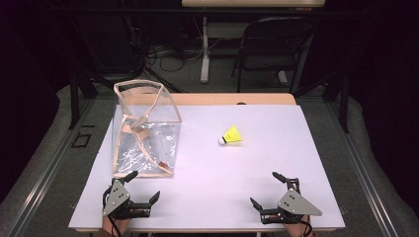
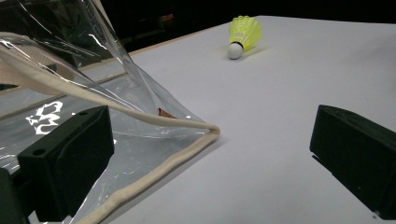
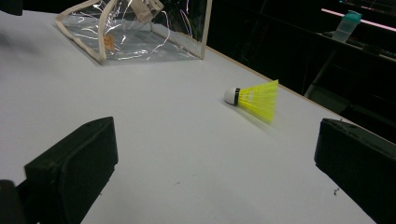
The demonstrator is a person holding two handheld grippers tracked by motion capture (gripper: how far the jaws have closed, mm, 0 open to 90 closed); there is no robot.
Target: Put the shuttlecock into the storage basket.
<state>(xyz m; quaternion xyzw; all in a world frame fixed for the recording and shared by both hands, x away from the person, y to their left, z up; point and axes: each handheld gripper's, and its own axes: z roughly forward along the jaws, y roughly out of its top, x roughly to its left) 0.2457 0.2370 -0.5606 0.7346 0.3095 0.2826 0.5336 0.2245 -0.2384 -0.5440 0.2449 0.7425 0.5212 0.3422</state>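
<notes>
The shuttlecock (image 1: 231, 135) has a bright yellow skirt, a white rounded cork and a thin black band between them. Left of the shuttlecock, the bag (image 1: 146, 129) is clear plastic with cream-beige trim and straps, a small orange-brown tag and white glints. The tabletop (image 1: 212, 187) is pale lavender-white with a light wood edge. Both tongs, left (image 1: 143, 186) and right (image 1: 262, 188), are black with grey plates.

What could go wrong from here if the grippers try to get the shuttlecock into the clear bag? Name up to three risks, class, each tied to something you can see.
1. The yellow shuttlecock lies on its side; a nudge from a jaw may roll it away.
2. The clear bag is thin and floppy, so its mouth may sag or tip when touched.
3. The left gripper sits close to the bag's corner, and its open jaws could snag the cream trim.
</notes>
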